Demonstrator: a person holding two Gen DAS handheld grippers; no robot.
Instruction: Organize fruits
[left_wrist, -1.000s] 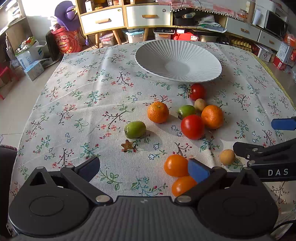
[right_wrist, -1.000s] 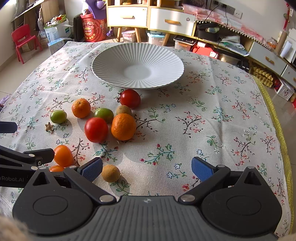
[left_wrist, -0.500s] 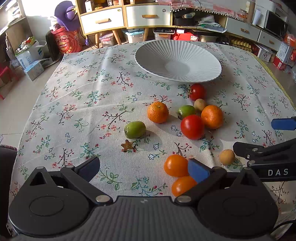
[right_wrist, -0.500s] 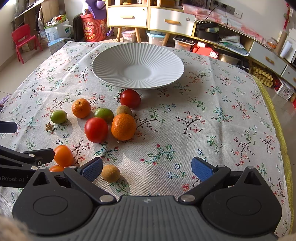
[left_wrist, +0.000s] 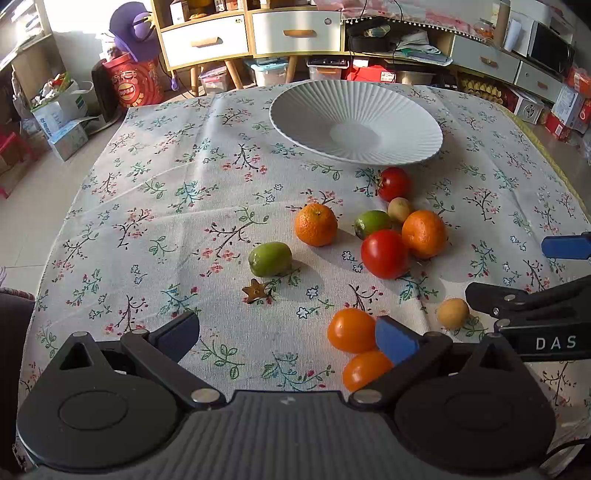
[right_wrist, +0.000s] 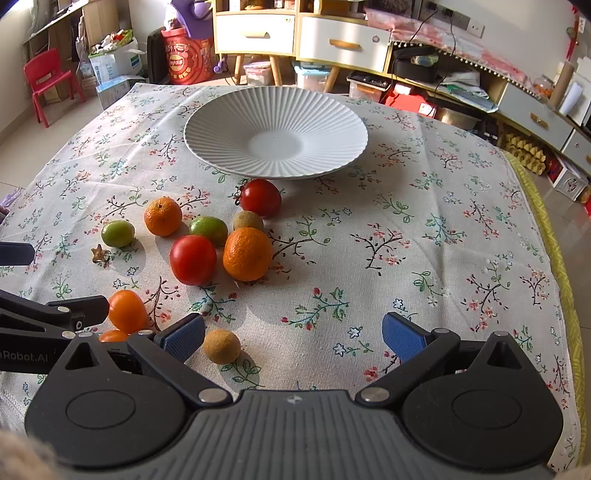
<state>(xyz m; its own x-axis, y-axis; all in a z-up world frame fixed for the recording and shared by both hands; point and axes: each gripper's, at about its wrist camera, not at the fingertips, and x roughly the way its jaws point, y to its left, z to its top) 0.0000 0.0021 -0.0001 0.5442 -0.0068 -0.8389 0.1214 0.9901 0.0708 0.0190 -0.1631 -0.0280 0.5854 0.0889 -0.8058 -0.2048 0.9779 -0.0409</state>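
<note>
An empty white ribbed plate (left_wrist: 356, 122) (right_wrist: 275, 133) stands at the far side of the floral tablecloth. Loose fruit lies in front of it: two red tomatoes (right_wrist: 192, 259), two oranges (right_wrist: 247, 253), two green limes (left_wrist: 269, 259), orange tomatoes (left_wrist: 351, 329) and small brown fruits (right_wrist: 221, 346). My left gripper (left_wrist: 286, 334) is open and empty, its right pad beside the orange tomatoes. My right gripper (right_wrist: 293, 336) is open and empty, the small brown fruit just inside its left pad.
A dried star-shaped calyx (left_wrist: 256, 290) lies by the green lime. Cabinets (right_wrist: 303, 37), boxes and a red chair (right_wrist: 46, 79) stand beyond the table. The cloth's yellow edge (right_wrist: 554, 240) runs down the right side.
</note>
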